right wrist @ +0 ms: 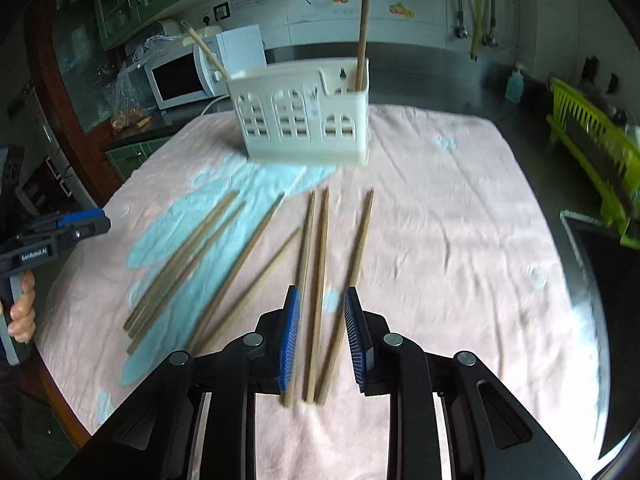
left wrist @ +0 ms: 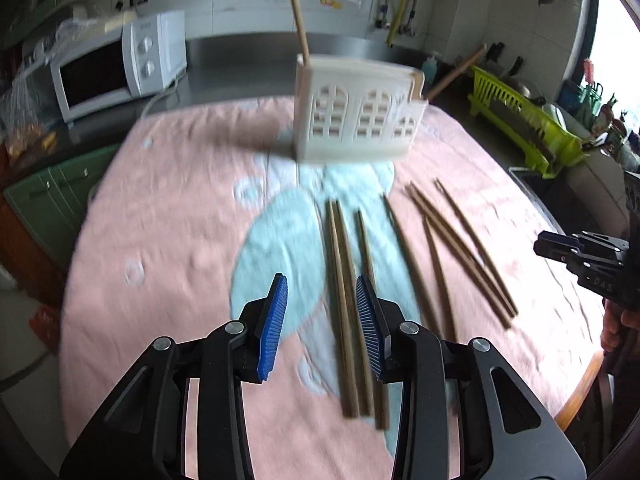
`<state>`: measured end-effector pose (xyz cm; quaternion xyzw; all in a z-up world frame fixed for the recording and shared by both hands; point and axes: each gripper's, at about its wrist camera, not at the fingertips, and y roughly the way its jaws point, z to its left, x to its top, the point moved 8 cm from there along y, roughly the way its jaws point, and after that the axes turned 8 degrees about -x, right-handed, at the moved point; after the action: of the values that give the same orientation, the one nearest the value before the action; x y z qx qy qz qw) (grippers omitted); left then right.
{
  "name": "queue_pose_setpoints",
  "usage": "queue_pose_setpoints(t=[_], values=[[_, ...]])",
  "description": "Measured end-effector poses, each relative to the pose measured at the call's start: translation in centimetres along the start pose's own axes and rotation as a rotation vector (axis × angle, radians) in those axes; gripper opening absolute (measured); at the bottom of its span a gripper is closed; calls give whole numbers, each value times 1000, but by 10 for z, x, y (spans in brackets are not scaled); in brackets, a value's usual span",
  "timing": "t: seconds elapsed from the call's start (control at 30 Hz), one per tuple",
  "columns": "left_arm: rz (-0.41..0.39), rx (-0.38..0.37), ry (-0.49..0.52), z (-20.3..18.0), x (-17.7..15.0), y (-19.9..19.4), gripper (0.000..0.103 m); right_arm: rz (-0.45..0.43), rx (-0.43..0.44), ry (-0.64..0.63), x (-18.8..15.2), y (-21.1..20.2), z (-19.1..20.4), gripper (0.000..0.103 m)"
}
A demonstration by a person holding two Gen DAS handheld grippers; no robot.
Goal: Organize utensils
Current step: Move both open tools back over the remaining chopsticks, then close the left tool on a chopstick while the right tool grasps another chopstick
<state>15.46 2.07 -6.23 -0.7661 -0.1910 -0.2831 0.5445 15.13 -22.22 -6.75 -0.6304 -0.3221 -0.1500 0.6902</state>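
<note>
Two grippers (left wrist: 321, 320) (right wrist: 321, 336) spread, empty. Right: drop on one chopstick (right wrist: 320, 280) at 12 o'clock, pinch mid-shaft, carry to holder (right wrist: 304, 120).

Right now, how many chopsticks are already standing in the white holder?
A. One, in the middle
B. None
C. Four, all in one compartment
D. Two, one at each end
D: the white holder has one chopstick upright at one end and another leaning out at the other end; the remaining chopsticks lie loose on the pink cloth.
</note>
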Motion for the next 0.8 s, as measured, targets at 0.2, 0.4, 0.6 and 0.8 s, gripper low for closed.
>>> queue_pose_setpoints(t=[0.2, 0.4, 0.6, 0.8], values=[[48, -44, -8, -7, -46, 23, 28, 26, -47, 22, -38, 18, 0, 22], [85, -52, 8, -16, -60, 41, 16, 34, -65, 45, -48, 27, -1, 19], [104, -44, 4, -15, -63, 53, 10, 36, -74, 64, -49, 32, -5, 16], [117, -22, 0, -11, -64, 60, 9, 32, -78, 61, -47, 34, -4, 14]])
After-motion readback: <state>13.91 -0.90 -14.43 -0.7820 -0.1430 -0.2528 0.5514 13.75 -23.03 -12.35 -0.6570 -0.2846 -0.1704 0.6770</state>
